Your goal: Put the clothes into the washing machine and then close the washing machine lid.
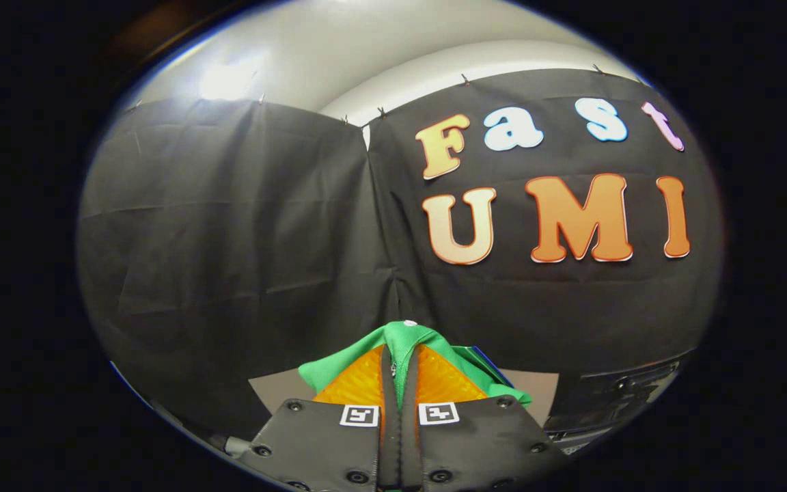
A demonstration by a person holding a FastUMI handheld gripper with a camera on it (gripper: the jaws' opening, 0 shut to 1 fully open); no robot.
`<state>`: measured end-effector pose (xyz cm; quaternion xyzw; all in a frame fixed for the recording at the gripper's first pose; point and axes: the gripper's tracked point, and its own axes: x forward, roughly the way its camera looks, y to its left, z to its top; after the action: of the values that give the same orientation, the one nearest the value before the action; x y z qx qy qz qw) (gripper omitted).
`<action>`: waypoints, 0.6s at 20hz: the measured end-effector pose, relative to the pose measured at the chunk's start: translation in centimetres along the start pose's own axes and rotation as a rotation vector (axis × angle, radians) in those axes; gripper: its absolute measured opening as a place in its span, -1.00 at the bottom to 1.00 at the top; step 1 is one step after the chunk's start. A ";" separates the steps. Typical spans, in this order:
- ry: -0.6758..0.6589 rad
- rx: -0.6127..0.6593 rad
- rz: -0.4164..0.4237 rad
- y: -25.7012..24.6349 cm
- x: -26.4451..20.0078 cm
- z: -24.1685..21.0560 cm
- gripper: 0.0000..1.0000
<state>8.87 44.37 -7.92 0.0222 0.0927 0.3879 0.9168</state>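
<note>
A green piece of clothing (339,365) is pinched between my gripper's (400,355) two fingers, which are shut on it. The cloth bunches over and around the fingertips and hangs off to both sides, lifted up in front of the booth's black cloth wall. A dark machine part (612,400), possibly the washing machine, shows low down to the right of the fingers. Its lid and opening are hidden.
The black cloth wall (229,225) stands close ahead, beyond the fingers. A pale strip of surface (537,386) shows just behind the fingers at the foot of the wall. A white wall (339,48) rises above the cloth.
</note>
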 end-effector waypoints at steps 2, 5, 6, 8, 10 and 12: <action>-0.037 0.019 -0.020 -2.1 -1.5 1.9 -0.84; -0.079 -0.004 -0.078 -6.0 -4.6 4.0 -0.84; -0.081 -0.016 -0.102 -7.5 -5.4 4.2 -0.84; -0.077 -0.025 -0.155 -10.7 -7.1 4.1 -0.84; -0.074 -0.019 -0.203 -13.7 -9.2 4.1 -0.84; -0.079 -0.022 -0.267 -17.1 -11.6 4.1 -0.84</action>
<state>13.81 24.20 -4.04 0.0151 0.0546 0.2624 0.9633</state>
